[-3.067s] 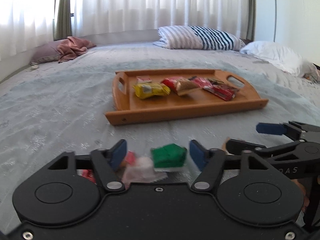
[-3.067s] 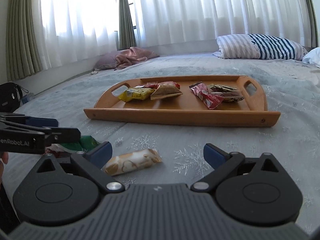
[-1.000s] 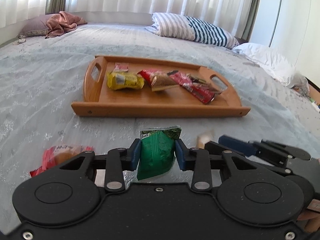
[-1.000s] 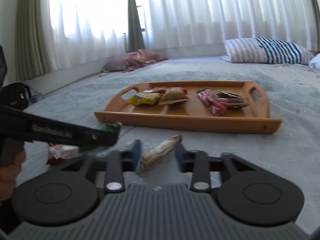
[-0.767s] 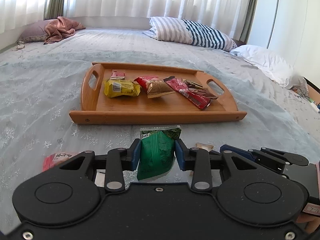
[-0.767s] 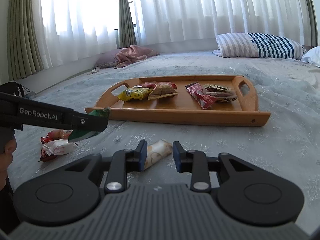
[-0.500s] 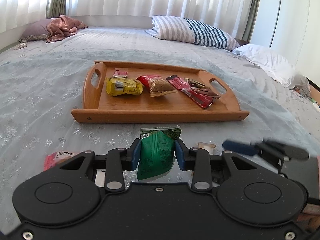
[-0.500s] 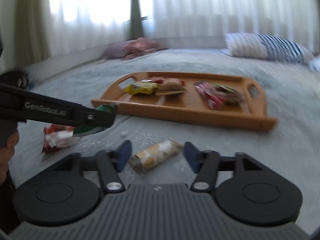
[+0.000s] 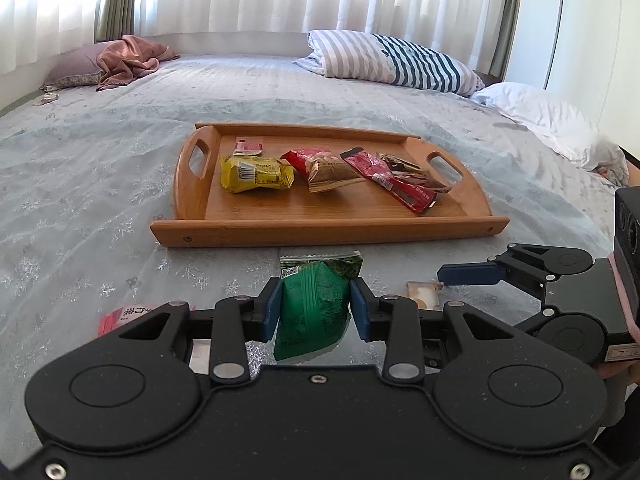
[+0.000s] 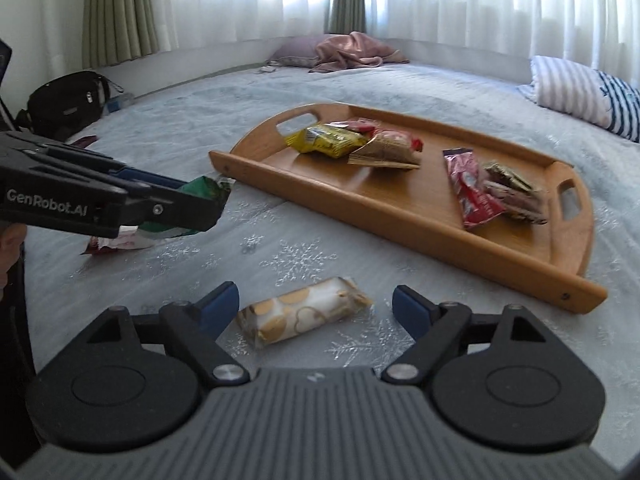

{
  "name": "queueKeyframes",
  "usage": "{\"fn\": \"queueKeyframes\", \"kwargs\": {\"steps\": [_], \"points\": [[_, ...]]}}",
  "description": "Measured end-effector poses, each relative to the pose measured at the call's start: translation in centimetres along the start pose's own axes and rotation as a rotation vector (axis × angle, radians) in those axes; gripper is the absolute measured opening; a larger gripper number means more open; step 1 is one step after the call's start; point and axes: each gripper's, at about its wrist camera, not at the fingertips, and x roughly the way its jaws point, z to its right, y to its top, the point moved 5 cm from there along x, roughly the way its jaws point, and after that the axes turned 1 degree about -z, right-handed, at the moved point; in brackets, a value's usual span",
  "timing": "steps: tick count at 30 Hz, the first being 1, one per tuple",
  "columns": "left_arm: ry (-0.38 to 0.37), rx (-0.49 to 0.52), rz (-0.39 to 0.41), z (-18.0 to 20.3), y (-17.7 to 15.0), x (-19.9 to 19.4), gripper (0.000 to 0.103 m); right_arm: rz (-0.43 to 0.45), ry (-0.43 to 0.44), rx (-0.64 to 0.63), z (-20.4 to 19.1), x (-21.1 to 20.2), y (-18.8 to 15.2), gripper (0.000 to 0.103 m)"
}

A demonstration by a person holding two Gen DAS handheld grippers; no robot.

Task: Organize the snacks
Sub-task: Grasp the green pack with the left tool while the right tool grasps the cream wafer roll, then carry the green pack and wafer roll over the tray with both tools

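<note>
— Left gripper [image 9: 314, 306]?
— Clamped on the green packet [image 9: 312, 312], both blue pads pressed to its sides, held above the bedspread [image 9: 100, 184] just near of the wooden tray [image 9: 328, 232].

— And the right gripper [image 10: 316, 308]?
— Spread wide, holding nothing. Low over the white-and-gold wrapped bar [image 10: 302, 314], which lies flat on the cover between the two fingertips, touching neither.

— On the tray?
— Yellow packet [image 9: 256, 174] toward the left end, small pink sachet [image 9: 249, 146] beyond it, brown-and-red nut bag [image 9: 326, 170] at the middle, long red wrapper [image 9: 392, 186] and a dark packet [image 9: 412, 172] toward the right handle.

— Anything loose off the tray?
— Red-and-white packet [image 10: 120, 242] on the cover at the left, partly hidden behind the left tool. Farther back — striped pillow [image 9: 392, 62], pink blanket [image 9: 128, 58], black bag [image 10: 66, 100] by the curtain.
</note>
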Motion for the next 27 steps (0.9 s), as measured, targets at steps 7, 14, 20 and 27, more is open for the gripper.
{"fn": "queueKeyframes", "kwargs": {"steps": [7, 14, 20, 27], "points": [[-0.007, -0.009, -0.009, -0.1, -0.1, 0.6, 0.035, -0.018, 0.013, -0.091, -1.5, 0.3, -0.5, 0.092], [-0.008, -0.017, -0.016, -0.3, -0.2, 1.0, 0.035, -0.001, 0.012, -0.136, -2.7, -0.1, -0.7, 0.089], [-0.004, -0.028, -0.015, -0.7, -0.2, 1.2, 0.035, 0.025, -0.022, -0.189, -3.9, -0.9, -0.9, 0.070], [-0.011, -0.045, -0.007, -0.9, 0.3, 1.0, 0.035, 0.055, -0.051, -0.188, -4.4, -1.8, -0.8, 0.064]]}}
